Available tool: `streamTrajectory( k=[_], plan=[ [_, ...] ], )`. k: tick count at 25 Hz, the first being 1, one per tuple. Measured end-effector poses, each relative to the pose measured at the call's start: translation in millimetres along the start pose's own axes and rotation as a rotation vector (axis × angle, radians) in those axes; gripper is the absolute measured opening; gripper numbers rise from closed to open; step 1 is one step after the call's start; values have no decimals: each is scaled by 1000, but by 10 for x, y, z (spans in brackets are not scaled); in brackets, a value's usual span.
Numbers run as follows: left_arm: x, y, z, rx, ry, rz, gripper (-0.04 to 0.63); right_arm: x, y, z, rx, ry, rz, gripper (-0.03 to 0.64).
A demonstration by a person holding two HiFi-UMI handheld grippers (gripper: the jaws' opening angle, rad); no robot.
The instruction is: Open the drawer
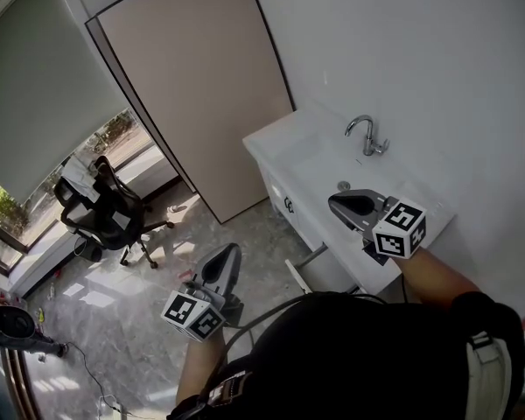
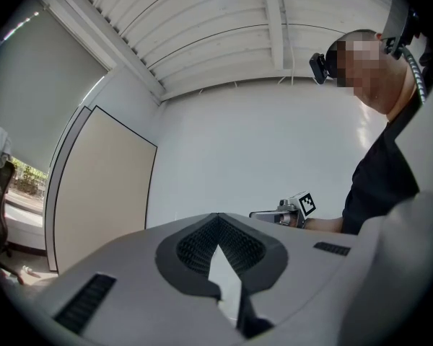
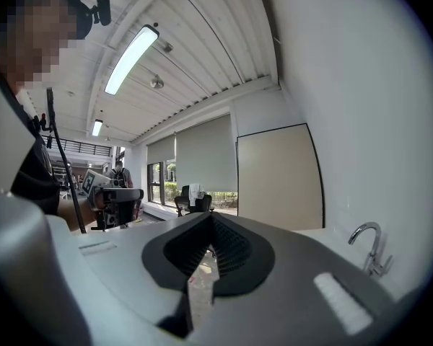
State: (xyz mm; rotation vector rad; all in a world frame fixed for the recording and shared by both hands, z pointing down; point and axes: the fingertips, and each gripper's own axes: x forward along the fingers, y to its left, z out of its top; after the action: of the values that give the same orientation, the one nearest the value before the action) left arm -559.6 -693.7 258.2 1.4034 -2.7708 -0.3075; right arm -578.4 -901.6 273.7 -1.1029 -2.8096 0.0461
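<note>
1. Head view: the drawer (image 1: 281,201) sits shut in the cabinet front under the white surface (image 1: 284,140). Its dark handle (image 1: 289,204) lies at about 9 o'clock from the right hand-held gripper (image 1: 337,203) and at 1 o'clock from the left hand-held gripper (image 1: 231,254). The right one is judged nearer. The drawer front runs from 11 to 5 o'clock.
2. Left gripper view: the jaws are pressed together on nothing, and no drawer is shown.
3. Right gripper view: the jaws are closed and empty. The tap (image 3: 368,247) is seen at 4 o'clock; the drawer is not.
</note>
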Motion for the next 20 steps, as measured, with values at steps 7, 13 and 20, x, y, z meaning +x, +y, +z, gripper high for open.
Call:
streamTrajectory(
  k=[7,13,20],
  plan=[
    [-3,-16,-51,-17,8,2,2,41,32,-70,2,15,8,-3],
    [-19,-39,-94,-21,11,4,2,12,22,-131,2,27,-1,-3],
    [-53,-69,-128,-26,12,2,2,-17,64,-166,-4,35,0,-3]
  ],
)
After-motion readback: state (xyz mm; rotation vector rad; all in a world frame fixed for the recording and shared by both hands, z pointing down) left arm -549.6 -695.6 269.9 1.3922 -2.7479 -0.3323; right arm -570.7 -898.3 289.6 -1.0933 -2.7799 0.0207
